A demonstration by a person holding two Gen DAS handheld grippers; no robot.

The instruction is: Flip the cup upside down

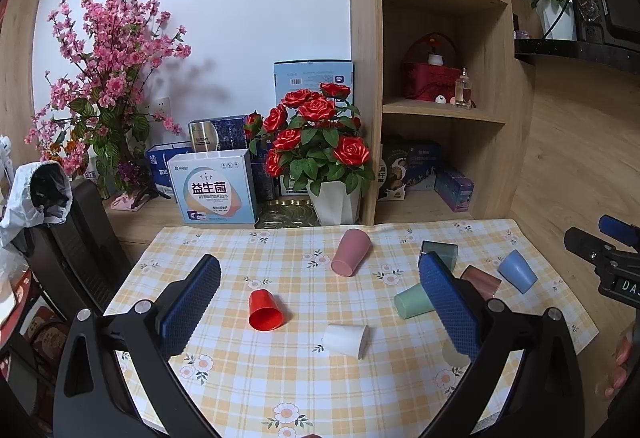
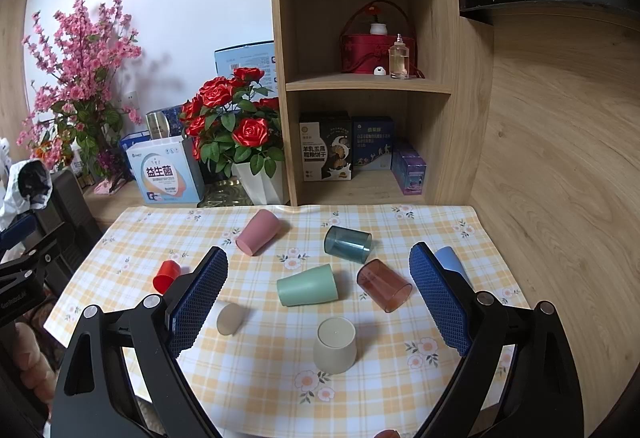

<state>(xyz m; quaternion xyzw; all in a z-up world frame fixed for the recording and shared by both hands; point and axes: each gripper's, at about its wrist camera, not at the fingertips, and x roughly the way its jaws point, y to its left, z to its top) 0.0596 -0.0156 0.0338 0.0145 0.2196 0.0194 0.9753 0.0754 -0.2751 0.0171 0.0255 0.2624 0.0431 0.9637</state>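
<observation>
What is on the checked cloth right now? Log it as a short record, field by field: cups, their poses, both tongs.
surface: checked tablecloth
cups on their sides: pink cup, red cup, green cup, teal clear cup, brown clear cup, blue cup, white cup
cup upside down: beige cup
left tongs: open, holding nothing
right tongs: open, holding nothing
behind cloth: red roses in white pot

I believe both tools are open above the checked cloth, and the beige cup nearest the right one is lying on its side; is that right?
Not quite. Both the left tool and right tool are open above the checked cloth, but the right wrist view shows the beige cup standing upside down, base up, not lying on its side.
</observation>
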